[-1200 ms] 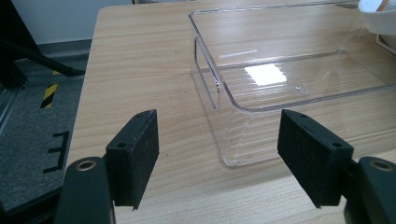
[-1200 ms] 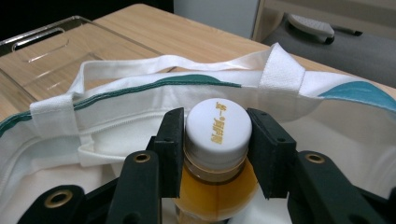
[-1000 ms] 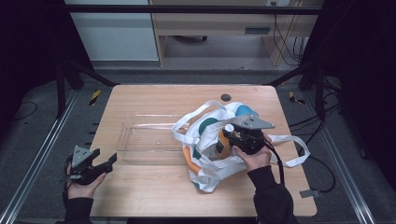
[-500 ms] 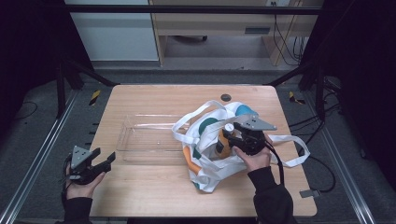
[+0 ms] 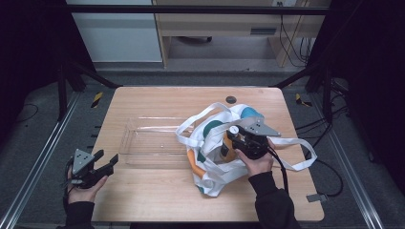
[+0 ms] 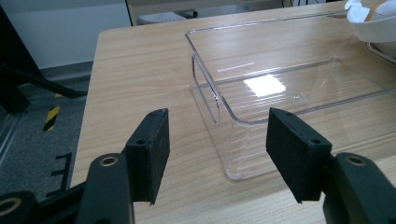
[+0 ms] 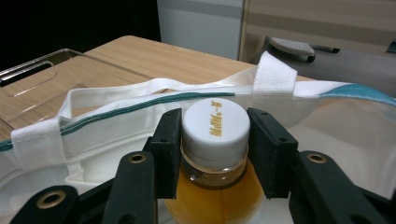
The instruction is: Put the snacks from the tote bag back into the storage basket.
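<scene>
Right gripper (image 7: 215,154) over tote (image 5: 210,157) on bench (image 5: 157,100), jaws clamped on bottle (image 7: 215,186) neck just under white cap (image 7: 215,126). Bottle upright, long axis vertical, cap up, amber liquid inside, body within tote mouth. Clear tray (image 6: 280,79) just left of tote, touching it. Left gripper (image 6: 217,149) at bench's near left corner, jaws wide, holding nothing, aimed at tray corner.

- Between the right gripper's (image 7: 214,154) black pads: a bottle (image 7: 215,186) of amber liquid with a white cap (image 7: 215,125) printed in gold.
- Behind it: a white bag (image 5: 210,143) with teal and orange patches.
- Ahead of the left gripper (image 6: 217,147): a clear tray (image 6: 280,84) on the light wood table (image 6: 140,70).
</scene>
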The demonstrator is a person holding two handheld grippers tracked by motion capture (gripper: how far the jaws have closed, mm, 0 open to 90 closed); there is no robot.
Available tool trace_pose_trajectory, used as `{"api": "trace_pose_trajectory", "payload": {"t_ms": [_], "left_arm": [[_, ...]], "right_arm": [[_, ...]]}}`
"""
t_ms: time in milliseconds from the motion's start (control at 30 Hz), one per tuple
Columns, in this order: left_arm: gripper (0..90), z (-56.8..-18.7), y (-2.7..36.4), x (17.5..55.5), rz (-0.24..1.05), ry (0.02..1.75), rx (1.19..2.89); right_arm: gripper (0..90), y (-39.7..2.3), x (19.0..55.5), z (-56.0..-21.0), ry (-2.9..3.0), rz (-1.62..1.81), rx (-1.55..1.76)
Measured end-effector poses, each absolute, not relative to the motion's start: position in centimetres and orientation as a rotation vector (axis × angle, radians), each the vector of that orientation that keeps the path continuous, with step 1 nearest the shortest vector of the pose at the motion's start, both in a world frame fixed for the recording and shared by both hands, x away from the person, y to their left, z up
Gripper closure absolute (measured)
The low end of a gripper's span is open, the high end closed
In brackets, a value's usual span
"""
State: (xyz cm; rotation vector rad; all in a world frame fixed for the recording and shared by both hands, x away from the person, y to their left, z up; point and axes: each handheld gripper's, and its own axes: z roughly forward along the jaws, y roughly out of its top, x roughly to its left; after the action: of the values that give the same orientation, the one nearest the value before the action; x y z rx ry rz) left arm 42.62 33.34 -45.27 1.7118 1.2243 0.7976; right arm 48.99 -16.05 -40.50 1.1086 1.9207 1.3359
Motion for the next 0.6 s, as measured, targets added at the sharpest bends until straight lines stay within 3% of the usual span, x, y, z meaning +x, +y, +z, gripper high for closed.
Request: {"api": "trace_pose_trajectory", "payload": {"t_ms": [600], "left_arm": [[40.5, -45.4, 33.6, 42.6, 0.805, 1.267, 1.710]], "right_arm": [[59.0, -16.7, 48.7, -38.9, 1.965, 1.315, 1.100]]}}
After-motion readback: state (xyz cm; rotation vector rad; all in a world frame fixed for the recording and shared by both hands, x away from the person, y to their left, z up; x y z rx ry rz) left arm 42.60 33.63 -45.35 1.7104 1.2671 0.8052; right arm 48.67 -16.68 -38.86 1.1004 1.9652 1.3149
